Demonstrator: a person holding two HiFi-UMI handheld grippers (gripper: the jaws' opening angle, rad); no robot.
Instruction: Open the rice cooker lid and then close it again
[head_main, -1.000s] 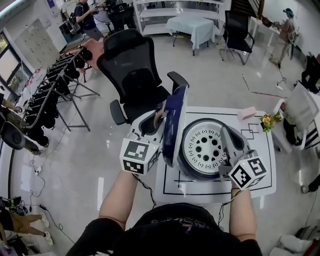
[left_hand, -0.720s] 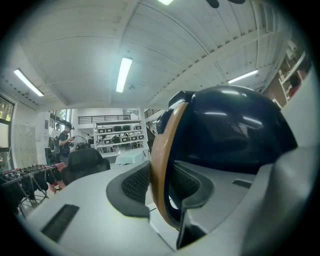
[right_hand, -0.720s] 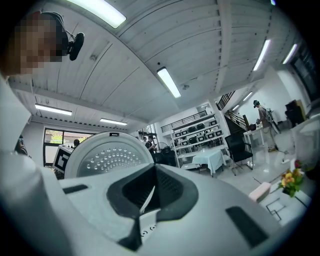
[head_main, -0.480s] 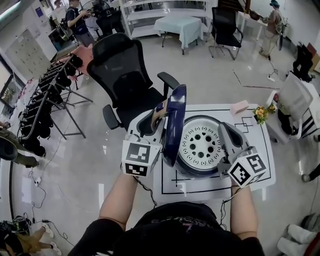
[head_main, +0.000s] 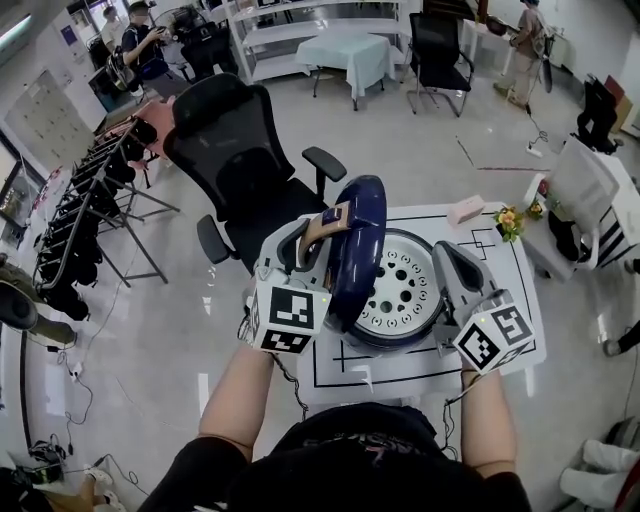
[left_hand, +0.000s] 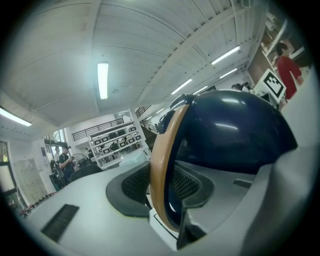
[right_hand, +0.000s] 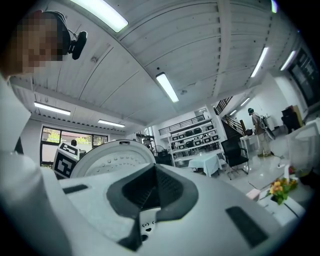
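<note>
The rice cooker (head_main: 400, 330) stands on a small white table (head_main: 505, 300). Its dark blue lid (head_main: 358, 250) is raised and leans to the right over the pot, so the white perforated inner plate (head_main: 397, 283) shows. My left gripper (head_main: 318, 232) is shut on the lid's tan rim (left_hand: 159, 170), which runs between its pads in the left gripper view, with the blue shell (left_hand: 230, 130) to the right. My right gripper (head_main: 447, 262) is shut and empty, beside the cooker's right side. In the right gripper view the inner plate (right_hand: 107, 157) rises beyond the gripper (right_hand: 150, 202).
A black office chair (head_main: 235, 160) stands behind the table on the left. A pink block (head_main: 466, 210) and small flowers (head_main: 508, 218) lie at the table's far right corner. Racks, shelves, more chairs and people fill the room behind.
The lid stood nearly edge-on upright and now leans right over the pot. My left gripper moved right with it and rolled. The right gripper shifted slightly, still shut.
</note>
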